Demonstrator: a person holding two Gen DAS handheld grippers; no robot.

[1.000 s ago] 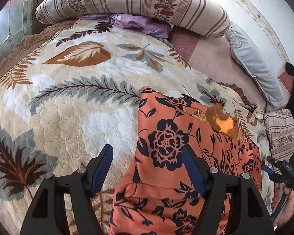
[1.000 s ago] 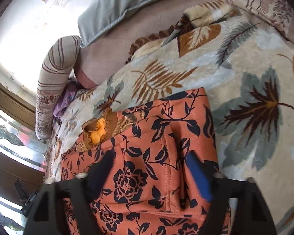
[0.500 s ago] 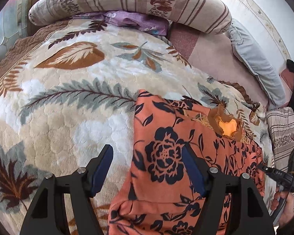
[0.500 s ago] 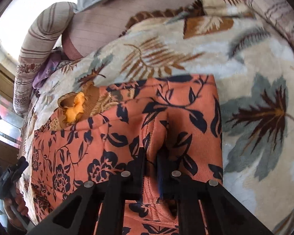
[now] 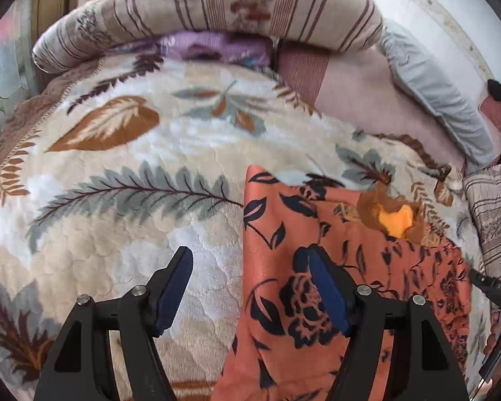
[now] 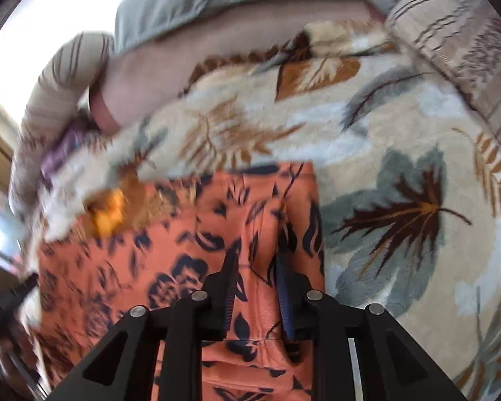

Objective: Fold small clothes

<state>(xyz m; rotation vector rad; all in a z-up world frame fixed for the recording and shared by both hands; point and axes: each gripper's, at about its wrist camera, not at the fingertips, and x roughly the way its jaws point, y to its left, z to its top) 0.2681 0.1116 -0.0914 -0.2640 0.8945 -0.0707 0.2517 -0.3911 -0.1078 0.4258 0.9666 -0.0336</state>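
An orange floral garment lies on a leaf-patterned blanket covering the bed, with the fold barely begun. The right hand-held gripper has its fingers drawn narrow on a raised ridge of the cloth near the garment's right-hand edge, the fabric bunching between them. The left hand-held gripper hangs wide and grips nothing; one finger is over bare blanket, the other over the garment's left border. Ahead of both, an orange lining patch shows at the far end. The cloth appears at most partly doubled; lifting the pinched edge across, flattening and the remaining folds look to be still ahead.
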